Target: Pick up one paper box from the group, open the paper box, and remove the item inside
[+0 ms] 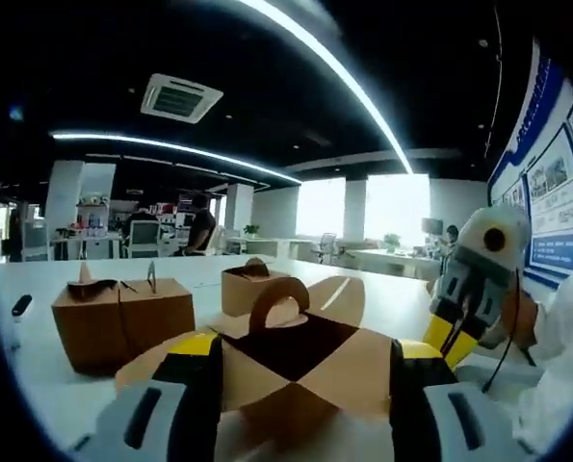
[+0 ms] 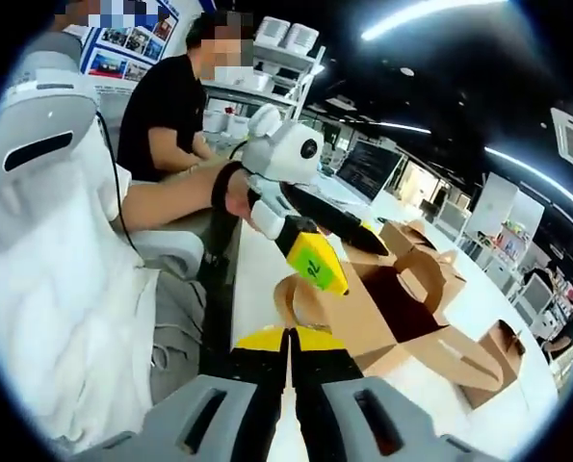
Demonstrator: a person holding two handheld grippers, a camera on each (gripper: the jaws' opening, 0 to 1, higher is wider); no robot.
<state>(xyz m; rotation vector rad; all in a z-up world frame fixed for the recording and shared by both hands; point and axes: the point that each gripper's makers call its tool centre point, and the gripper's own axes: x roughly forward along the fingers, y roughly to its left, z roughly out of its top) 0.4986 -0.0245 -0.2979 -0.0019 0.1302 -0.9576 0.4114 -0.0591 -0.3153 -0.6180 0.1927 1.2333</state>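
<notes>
Cardboard box [image 1: 296,361] clamped by left gripper [image 1: 300,404]; right gripper [image 2: 289,385] closed, empty.

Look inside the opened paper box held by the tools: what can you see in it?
The opened paper box has its flaps spread, held by the left tool. Inside shows only dark brown shadowed cardboard; any item lies hidden below the flaps.

A: background?
B: laptop [image 2: 368,168] open on the desk behind, shelf [image 2: 267,72] with white containers, poster board [image 1: 546,192] on wall.
A: ceiling?
B: AC vent [image 1: 180,98], light strips [image 1: 334,72].
</notes>
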